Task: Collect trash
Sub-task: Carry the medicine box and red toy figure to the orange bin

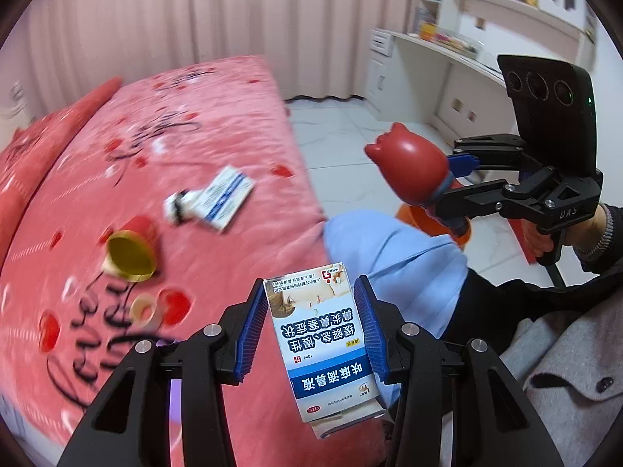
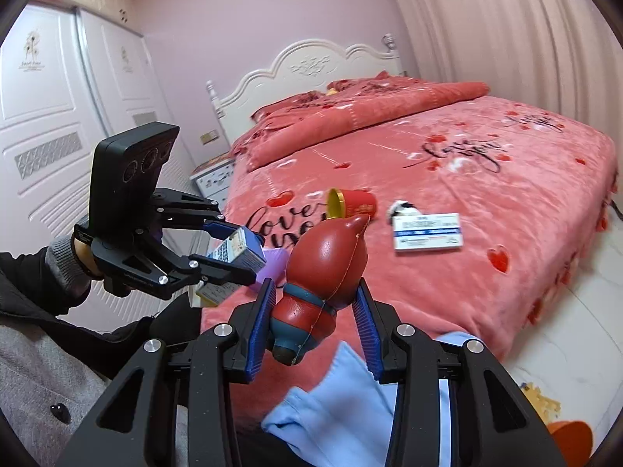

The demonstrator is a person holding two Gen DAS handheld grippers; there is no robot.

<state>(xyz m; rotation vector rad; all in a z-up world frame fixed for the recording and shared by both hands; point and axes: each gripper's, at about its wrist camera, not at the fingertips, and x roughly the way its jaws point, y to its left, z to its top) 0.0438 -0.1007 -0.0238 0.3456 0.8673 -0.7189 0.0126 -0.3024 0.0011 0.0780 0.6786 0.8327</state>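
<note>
My left gripper (image 1: 311,311) is shut on a blue-and-white medicine box (image 1: 323,334), held above the bed's near edge; it also shows in the right wrist view (image 2: 237,247). My right gripper (image 2: 313,303) is shut on a red pig-shaped squeeze toy (image 2: 323,268), held over the floor beside the bed; the toy shows in the left wrist view (image 1: 412,167). On the pink bed (image 2: 486,233) lie another white-and-blue box (image 2: 426,231), a small crumpled white item (image 2: 401,207), a red tin with a gold lid (image 2: 348,202) and a tape roll (image 1: 145,309).
A light blue cloth (image 1: 393,260) covers my knee by the bed edge. An orange bin (image 2: 570,434) stands on the white tiled floor (image 1: 342,124). A white desk with shelves (image 1: 447,54) is across the room. A wardrobe (image 2: 50,116) and nightstand (image 2: 214,179) flank the bed.
</note>
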